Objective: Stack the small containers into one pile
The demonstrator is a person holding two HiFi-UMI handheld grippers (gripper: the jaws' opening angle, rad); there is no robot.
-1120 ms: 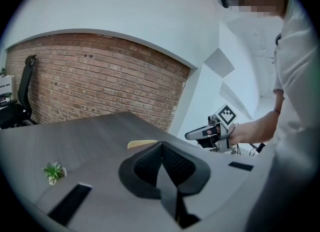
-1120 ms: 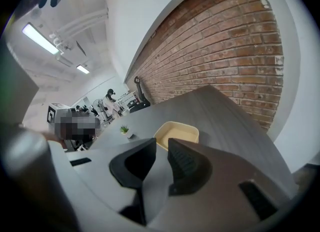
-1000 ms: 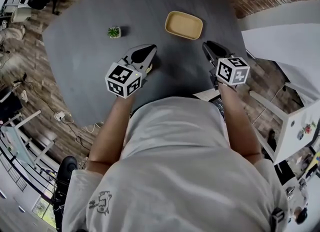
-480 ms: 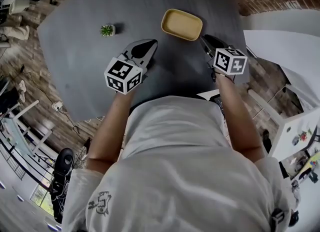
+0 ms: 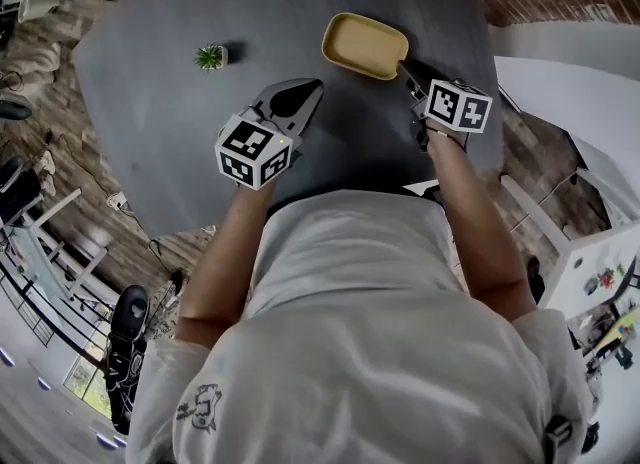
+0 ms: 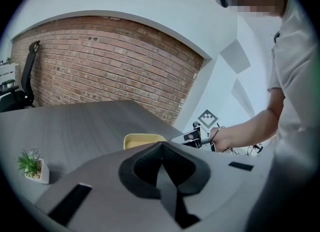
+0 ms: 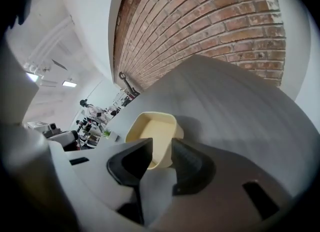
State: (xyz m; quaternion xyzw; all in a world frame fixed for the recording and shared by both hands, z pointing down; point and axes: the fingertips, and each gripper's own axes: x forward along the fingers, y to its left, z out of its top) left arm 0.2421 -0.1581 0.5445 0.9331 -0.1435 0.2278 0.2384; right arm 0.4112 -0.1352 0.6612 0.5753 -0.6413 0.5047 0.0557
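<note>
Where the person's pale shirt (image 5: 370, 332) fills the lower half of the head view, it hides the near edge of the dark grey table (image 5: 150, 82), and both forearms reach out from it over the top. Each square-marked cube (image 5: 253, 150) sits above its own hand and covers it. Beyond the left cube, the left claw (image 5: 312, 84) hangs over bare table with its two pads pressed together at the tips and nothing between them, as the left gripper view (image 6: 161, 143) shows plainly. Farther out on the right, the right claw (image 5: 405, 64) has just been opening, and its jaws stand apart (image 7: 160, 143) around the near corner of the yellow container (image 7: 150, 128). That corner's wall rises in the gap, while the dark pads cover the tray's near edge, so whether either pad touches it is hard to tell. From the head the claw's tip overlaps the container (image 5: 362, 42) at its near right corner. The tray itself sits flat on the table, open side up and nothing in it. From the left gripper view only its far rim (image 6: 140, 138) clears the claw's body. Well apart to the left stands a small potted plant (image 5: 210, 56), upright. A brick wall (image 6: 100, 61) rises behind the table, and a black office chair (image 6: 20, 96) is cut off at the left edge.
</note>
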